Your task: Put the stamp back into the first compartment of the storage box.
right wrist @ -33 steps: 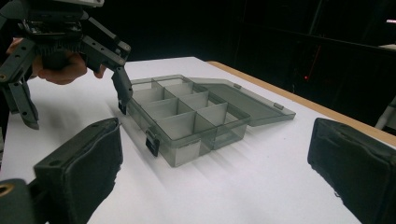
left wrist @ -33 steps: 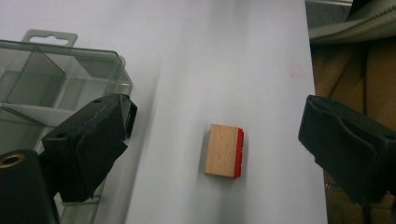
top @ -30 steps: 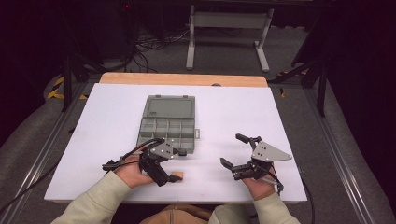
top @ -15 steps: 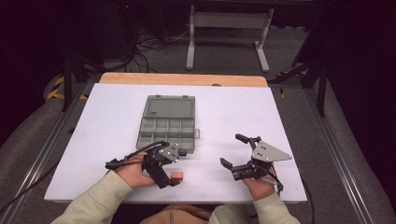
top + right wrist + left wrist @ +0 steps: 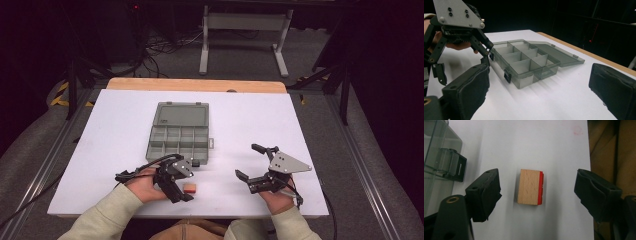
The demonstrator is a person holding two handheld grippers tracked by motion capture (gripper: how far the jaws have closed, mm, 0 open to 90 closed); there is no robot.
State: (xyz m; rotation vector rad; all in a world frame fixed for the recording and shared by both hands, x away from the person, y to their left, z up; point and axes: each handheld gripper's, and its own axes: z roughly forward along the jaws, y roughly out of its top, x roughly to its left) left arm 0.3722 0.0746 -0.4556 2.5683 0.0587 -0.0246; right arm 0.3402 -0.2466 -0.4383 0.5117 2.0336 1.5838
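Note:
A small wooden block [image 5: 530, 187] with a red face lies flat on the white table [image 5: 115, 125]. It sits between the wide-apart jaws of my left gripper [image 5: 537, 192], and neither jaw touches it. In the high view the block [image 5: 190, 188] is near the table's front edge, just in front of a grey compartment box [image 5: 172, 144]. My left gripper [image 5: 186, 184] stands open around it. My right gripper [image 5: 247, 161] is open and holds nothing at the front right. It faces the box [image 5: 524, 65], whose compartments look bare.
The box's clear lid [image 5: 181, 114] lies open, flat towards the far side. Its black latch [image 5: 459, 167] is close beside one left jaw. The left gripper's grey plate [image 5: 456, 12] and a hand appear at the upper left of the right gripper view. The table's wooden far edge [image 5: 195, 85] borders a dark floor.
The block, hidden by the left gripper a second ago, now lies in plain sight between its jaws. The left gripper has shifted slightly. The right gripper has not moved.

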